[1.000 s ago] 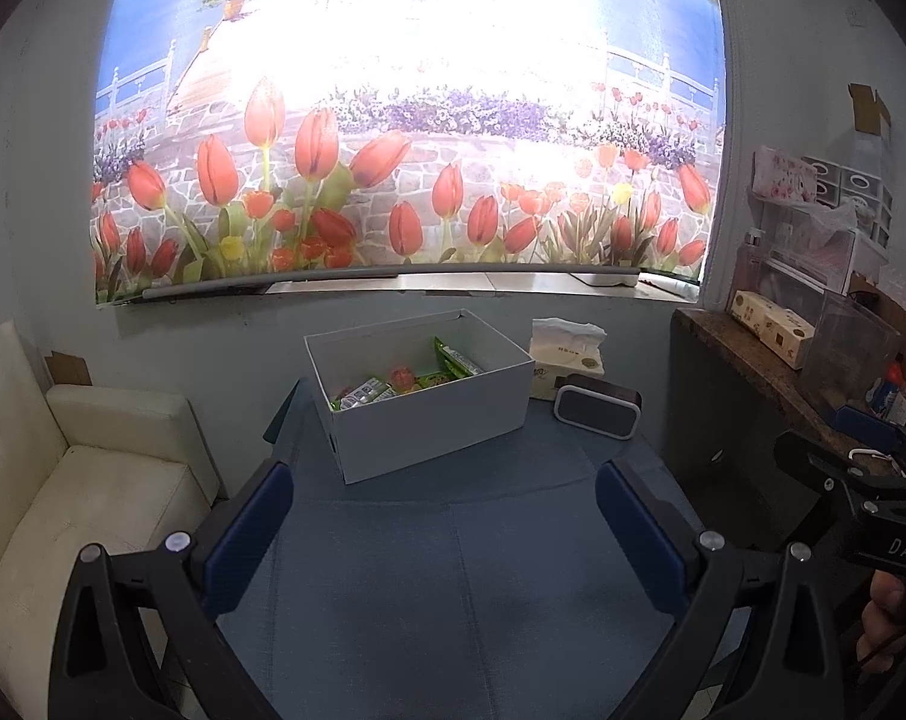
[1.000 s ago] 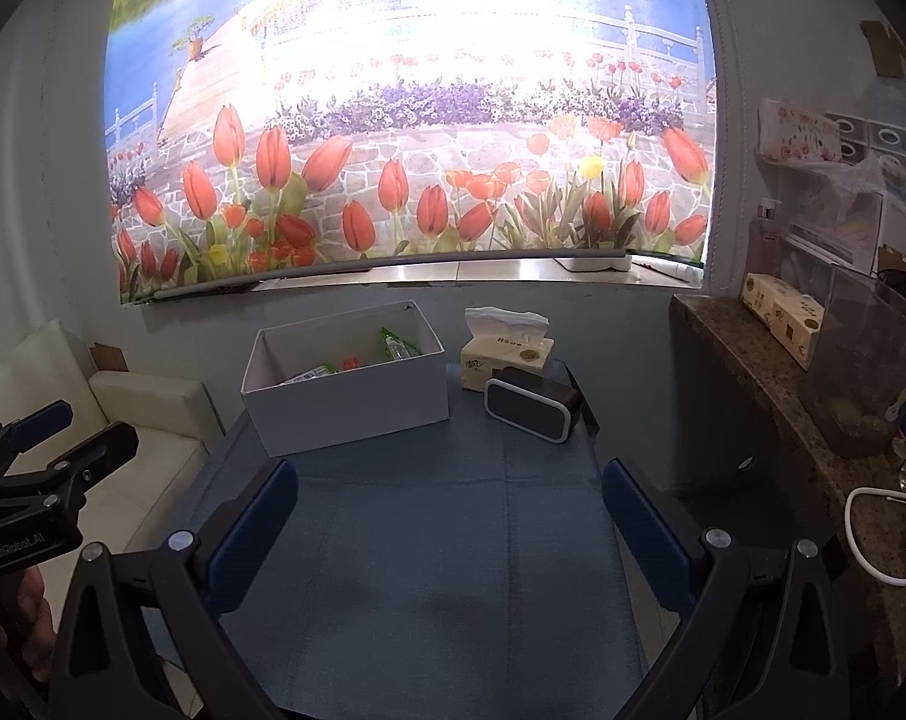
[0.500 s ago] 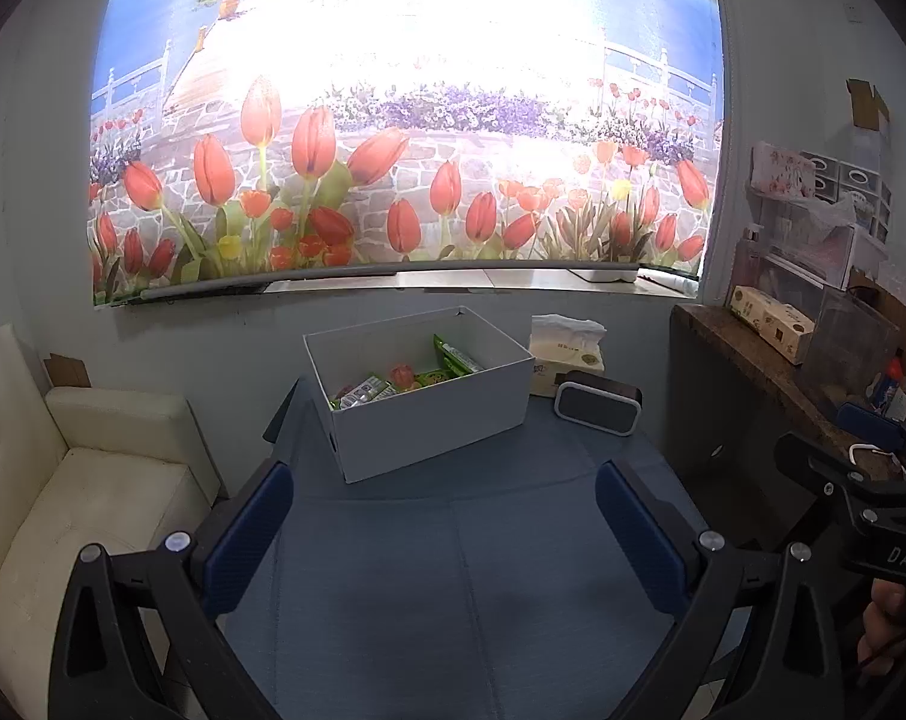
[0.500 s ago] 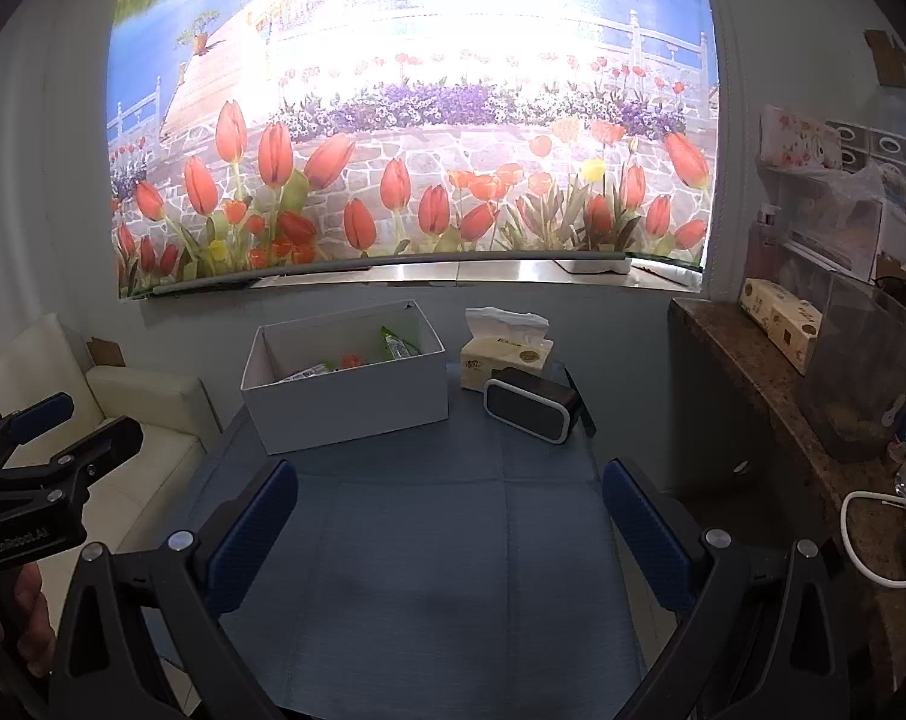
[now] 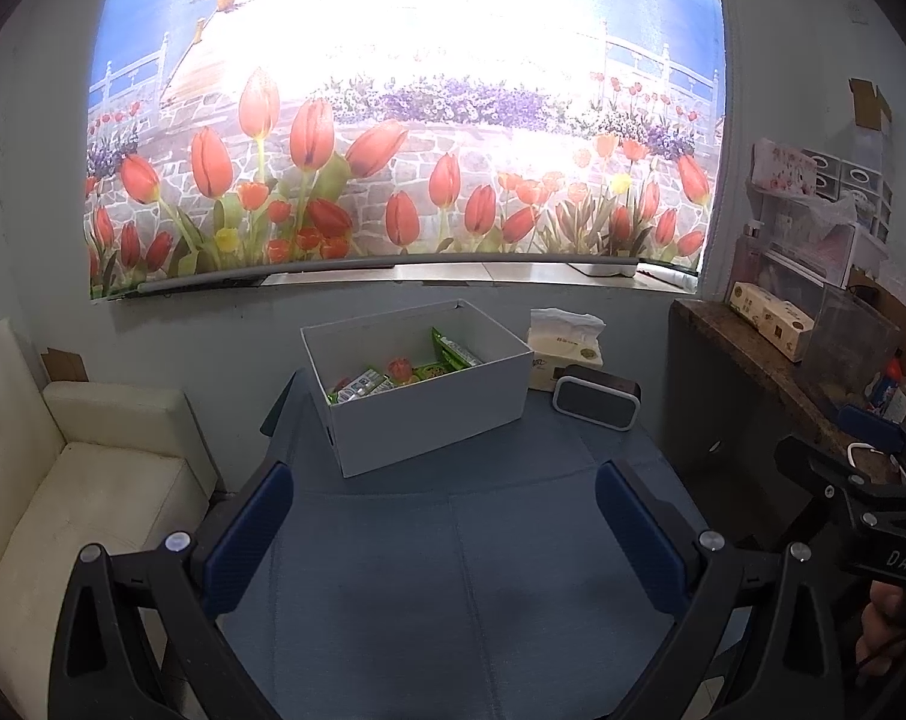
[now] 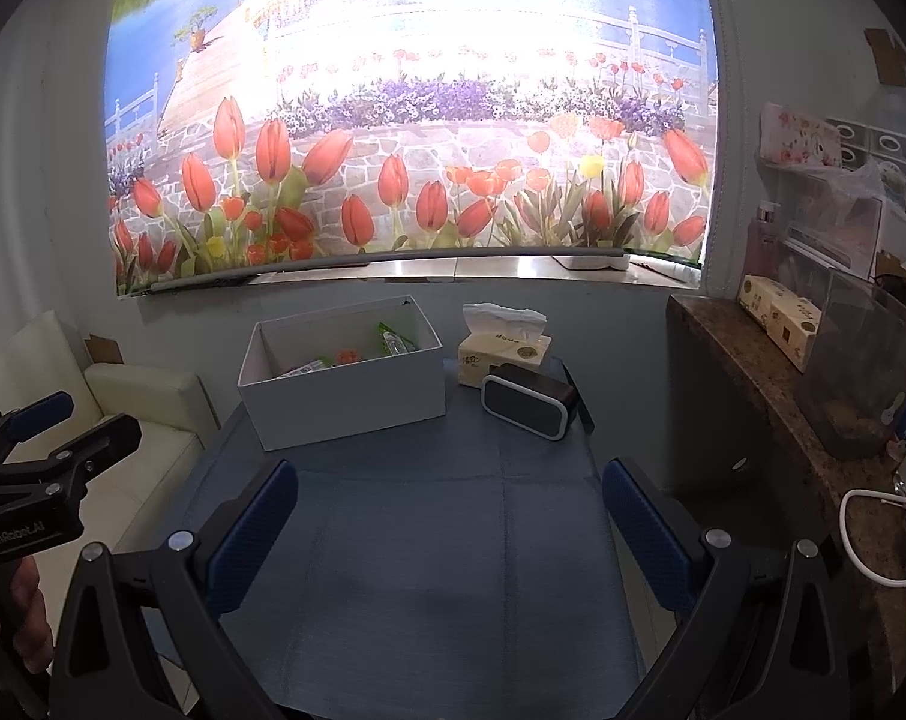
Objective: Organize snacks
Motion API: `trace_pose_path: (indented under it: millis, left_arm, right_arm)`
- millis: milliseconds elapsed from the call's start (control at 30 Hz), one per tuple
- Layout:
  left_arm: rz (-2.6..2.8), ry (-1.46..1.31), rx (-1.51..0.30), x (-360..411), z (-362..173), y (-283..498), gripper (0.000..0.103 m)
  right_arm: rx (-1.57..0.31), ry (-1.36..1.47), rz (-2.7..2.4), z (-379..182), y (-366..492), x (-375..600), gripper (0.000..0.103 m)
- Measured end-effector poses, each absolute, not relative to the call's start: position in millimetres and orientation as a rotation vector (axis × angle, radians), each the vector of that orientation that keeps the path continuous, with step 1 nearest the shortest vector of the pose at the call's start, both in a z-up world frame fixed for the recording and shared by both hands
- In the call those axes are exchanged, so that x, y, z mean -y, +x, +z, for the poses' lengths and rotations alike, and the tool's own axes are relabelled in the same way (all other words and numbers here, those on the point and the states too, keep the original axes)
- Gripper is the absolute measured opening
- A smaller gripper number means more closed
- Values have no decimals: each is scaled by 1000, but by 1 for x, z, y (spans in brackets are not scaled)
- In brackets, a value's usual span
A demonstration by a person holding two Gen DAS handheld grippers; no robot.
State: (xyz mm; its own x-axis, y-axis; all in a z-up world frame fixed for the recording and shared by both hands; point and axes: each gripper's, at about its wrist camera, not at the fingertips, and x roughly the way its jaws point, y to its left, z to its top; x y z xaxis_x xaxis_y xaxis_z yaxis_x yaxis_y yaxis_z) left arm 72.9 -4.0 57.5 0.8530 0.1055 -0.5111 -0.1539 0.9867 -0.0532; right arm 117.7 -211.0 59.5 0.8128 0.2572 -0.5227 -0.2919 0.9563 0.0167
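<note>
Blue cloth covers the table across the lower middle of my left wrist view, and my left tongs hang over it spread wide, holding nothing. Mid-frame sits the white box, snacks already heaped inside; I can't make out each packet. If I reach in steeply, a finger could catch the near wall and shove the light box toward the speaker at its right.

From my right wrist view, my right tongs are equally wide and empty. The tissue pack stands just right of the box; a careless sweep would topple it.
</note>
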Motion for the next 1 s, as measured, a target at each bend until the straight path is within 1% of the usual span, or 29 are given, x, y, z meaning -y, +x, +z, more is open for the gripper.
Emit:
trace_pose_path:
  millis: [1000]
  left_arm:
    - [121,-99,-530,6,61,74,103]
  right_arm:
    - [-538,-72,308,64,117,209,103]
